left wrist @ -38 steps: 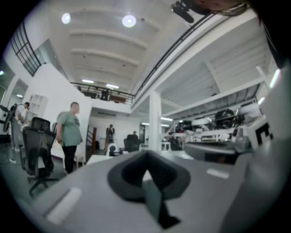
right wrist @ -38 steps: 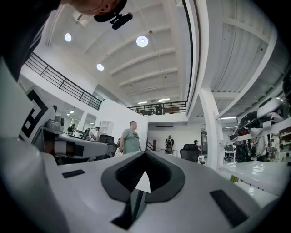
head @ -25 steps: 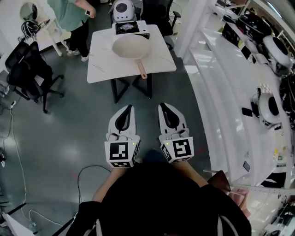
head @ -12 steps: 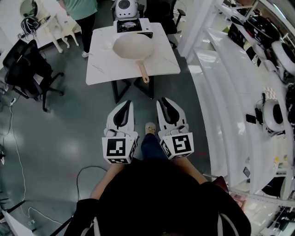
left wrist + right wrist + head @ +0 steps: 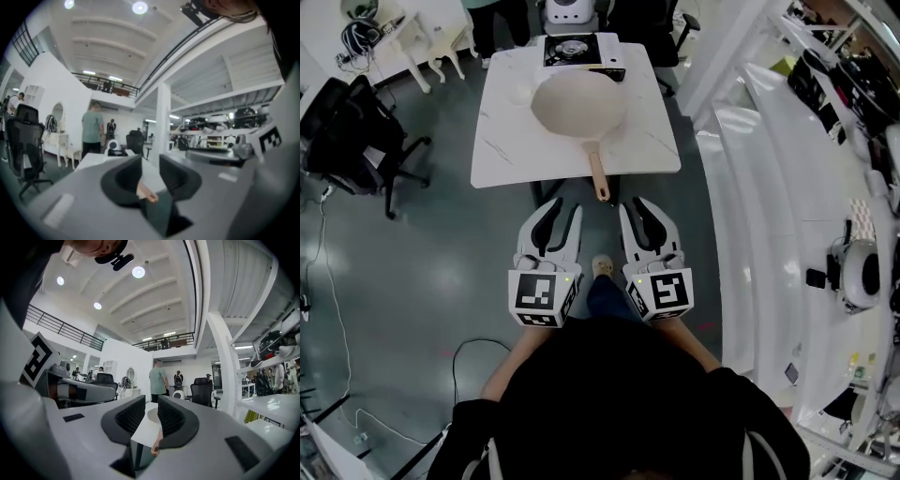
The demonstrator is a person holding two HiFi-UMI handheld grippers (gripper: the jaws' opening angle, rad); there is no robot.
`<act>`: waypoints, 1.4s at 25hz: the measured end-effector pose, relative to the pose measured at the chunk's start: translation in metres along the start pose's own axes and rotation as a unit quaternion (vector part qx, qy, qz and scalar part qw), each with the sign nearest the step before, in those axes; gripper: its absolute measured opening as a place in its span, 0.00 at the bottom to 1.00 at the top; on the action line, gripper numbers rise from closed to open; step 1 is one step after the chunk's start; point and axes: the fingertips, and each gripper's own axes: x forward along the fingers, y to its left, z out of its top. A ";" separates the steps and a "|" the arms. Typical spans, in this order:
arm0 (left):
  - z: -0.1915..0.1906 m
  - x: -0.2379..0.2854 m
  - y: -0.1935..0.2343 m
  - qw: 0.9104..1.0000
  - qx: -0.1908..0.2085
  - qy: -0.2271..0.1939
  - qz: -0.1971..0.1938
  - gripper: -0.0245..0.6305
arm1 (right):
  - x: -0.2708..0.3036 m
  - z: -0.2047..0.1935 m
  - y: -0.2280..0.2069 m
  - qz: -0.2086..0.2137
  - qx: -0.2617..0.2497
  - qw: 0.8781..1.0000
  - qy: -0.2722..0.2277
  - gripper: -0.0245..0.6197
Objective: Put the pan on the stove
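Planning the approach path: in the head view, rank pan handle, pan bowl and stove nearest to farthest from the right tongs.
1. Pan handle, overhanging the table at its near edge, just left of the right tongs, whose jaws have just been opening, empty.
2. Pan bowl, mid-table.
3. Stove, at the far edge.

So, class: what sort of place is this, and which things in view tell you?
Probably a lab or workshop office, not a home kitchen: a black office chair, a long white workbench with equipment, and a portable stove and pan on a lone table.
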 end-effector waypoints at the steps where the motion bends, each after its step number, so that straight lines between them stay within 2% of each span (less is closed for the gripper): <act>1: 0.000 0.009 0.004 1.000 -0.003 0.002 0.001 0.20 | 0.009 -0.002 -0.005 0.003 0.000 1.000 0.004 0.12; 5: -0.002 0.048 0.025 1.000 -0.018 0.015 0.005 0.26 | 0.047 -0.012 -0.022 0.016 0.012 1.000 0.017 0.19; 10: -0.008 0.097 0.042 0.999 -0.039 0.032 -0.001 0.34 | 0.089 -0.024 -0.046 0.032 0.016 0.999 0.038 0.22; 22: -0.045 0.178 0.074 0.993 -0.067 0.096 0.023 0.38 | 0.165 -0.067 -0.081 0.095 0.032 0.992 0.076 0.24; 26: -0.064 0.190 0.080 0.988 -0.087 0.125 0.031 0.40 | 0.180 -0.076 -0.087 0.105 0.038 0.989 0.098 0.24; 30: -0.085 0.197 0.085 0.981 -0.117 0.151 0.024 0.41 | 0.188 -0.089 -0.087 0.115 0.044 0.987 0.105 0.24; 35: -0.108 0.203 0.091 0.972 -0.156 0.177 0.011 0.42 | 0.187 -0.109 -0.084 0.112 0.052 0.982 0.140 0.24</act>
